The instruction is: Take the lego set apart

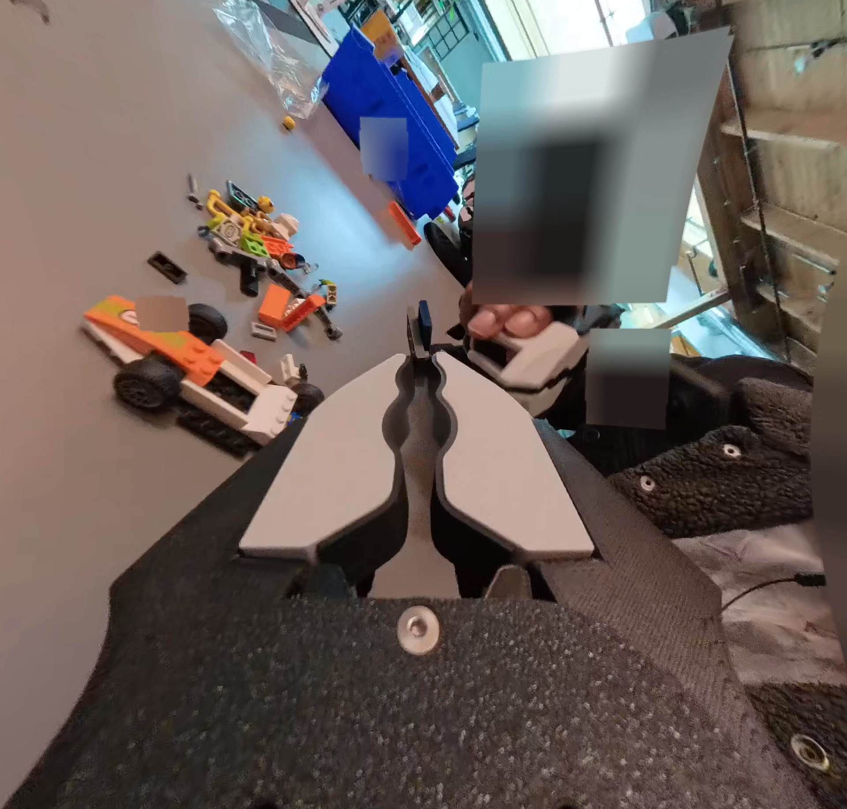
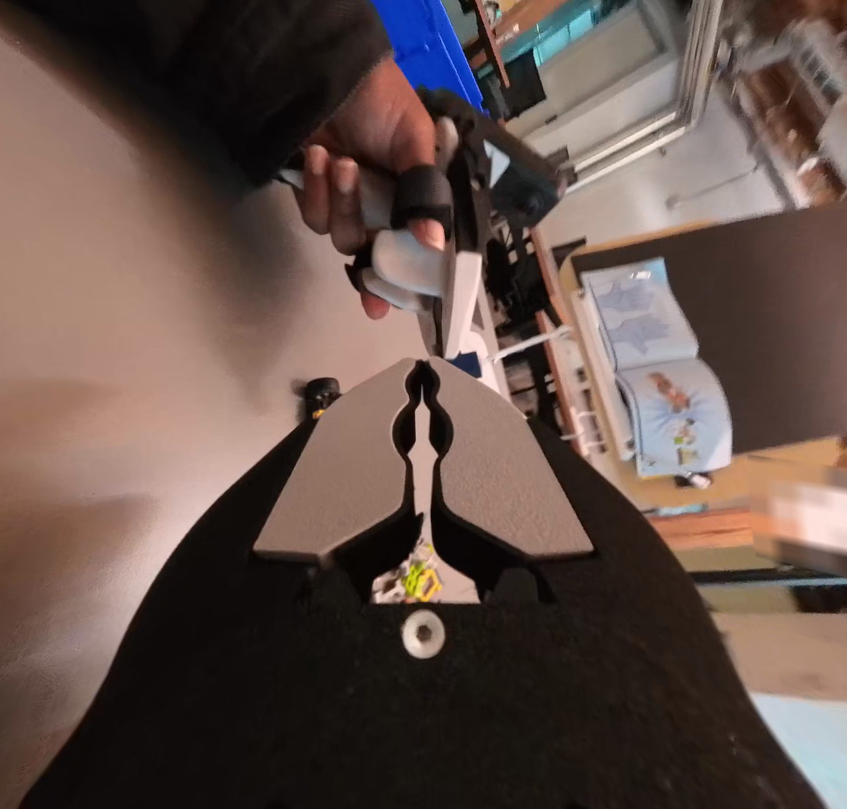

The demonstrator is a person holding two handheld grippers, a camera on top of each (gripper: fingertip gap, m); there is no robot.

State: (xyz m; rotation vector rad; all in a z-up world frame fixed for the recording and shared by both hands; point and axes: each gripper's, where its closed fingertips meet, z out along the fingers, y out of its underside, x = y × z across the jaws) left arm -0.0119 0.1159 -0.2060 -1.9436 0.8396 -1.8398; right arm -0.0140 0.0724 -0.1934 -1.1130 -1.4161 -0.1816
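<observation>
My left gripper (image 1: pixel 419 359) is shut on a small stack of thin lego plates (image 1: pixel 420 330), black, grey and dark blue, and holds it above the table. The orange and white lego car (image 1: pixel 183 365) lies on the grey table (image 1: pixel 91 145) to the left. A pile of loose pieces (image 1: pixel 261 246) lies beyond it. My right gripper (image 2: pixel 424 365) is shut, its tips meeting. Just past it the left gripper's white fingers (image 2: pixel 463 310) hold the dark blue plate (image 2: pixel 468 363). A hand holds the right gripper's body (image 1: pixel 522 365) just right of the stack.
A blue bin (image 1: pixel 389 113) and a clear plastic bag (image 1: pixel 275 53) sit at the table's far side, with an orange piece (image 1: pixel 405 223) and a small yellow piece (image 1: pixel 288 122) nearby. A black wheel (image 2: pixel 323 390) lies on the table. An open booklet (image 2: pixel 660 365) lies at the right. Across from one pair of fingers to the other is roughly 5 centimeters.
</observation>
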